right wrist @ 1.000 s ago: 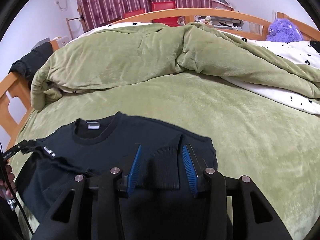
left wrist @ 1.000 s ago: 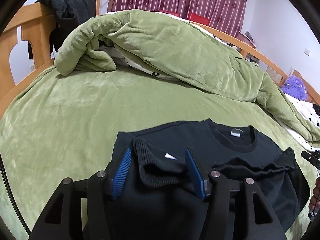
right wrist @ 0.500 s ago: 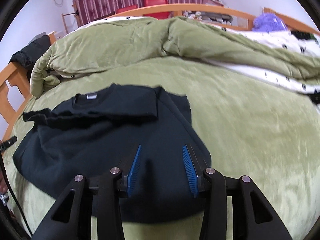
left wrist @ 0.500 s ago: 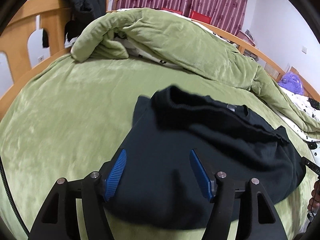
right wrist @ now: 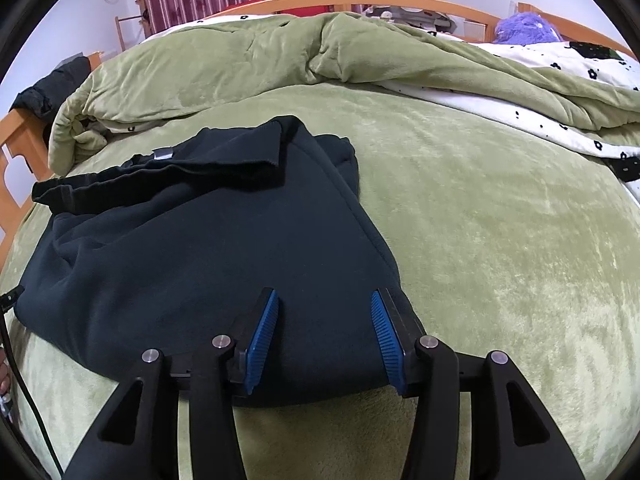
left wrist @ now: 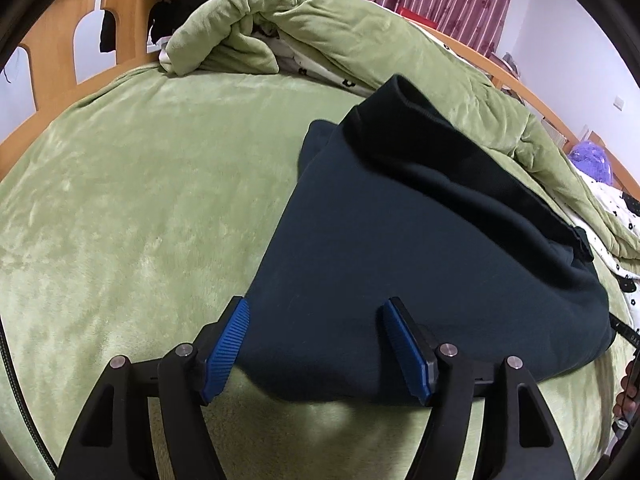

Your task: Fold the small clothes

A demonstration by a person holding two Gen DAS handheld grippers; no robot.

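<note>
Now, on my left, the left gripper (left wrist: pixel 316 344) has its blue pads spread wide and has just been opening further; the near left corner of the dark sweatshirt (left wrist: pixel 400 264) lies between them, but neither pad presses on the cloth. The sweatshirt rests folded on the green bed cover (left wrist: pixel 140 200), its bottom half brought up over the chest, with the ribbed hem (left wrist: pixel 420 120) lying loosely bunched across the far edge and the heaped green quilt (left wrist: pixel 320 28) beyond it.

Moving right, the fold line runs along the near edge, and the neck label (right wrist: pixel 162 154) peeks out past the flipped hem. My right gripper (right wrist: pixel 324 334) straddles the near right corner, jaws moderately parted and just lately widening too, nothing pinched.

I judge this fabric soft, thick and fairly light: it will sag and slump wherever it is unsupported, and it drags on the plush cover, not sliding cleanly. The layers can slip apart, so I would take hold through both thicknesses at the outer corners or along a side seam, where the cloth is firmest, and keep both hands level. The ribbed hem stretches and would be a poor place to pull.
</note>
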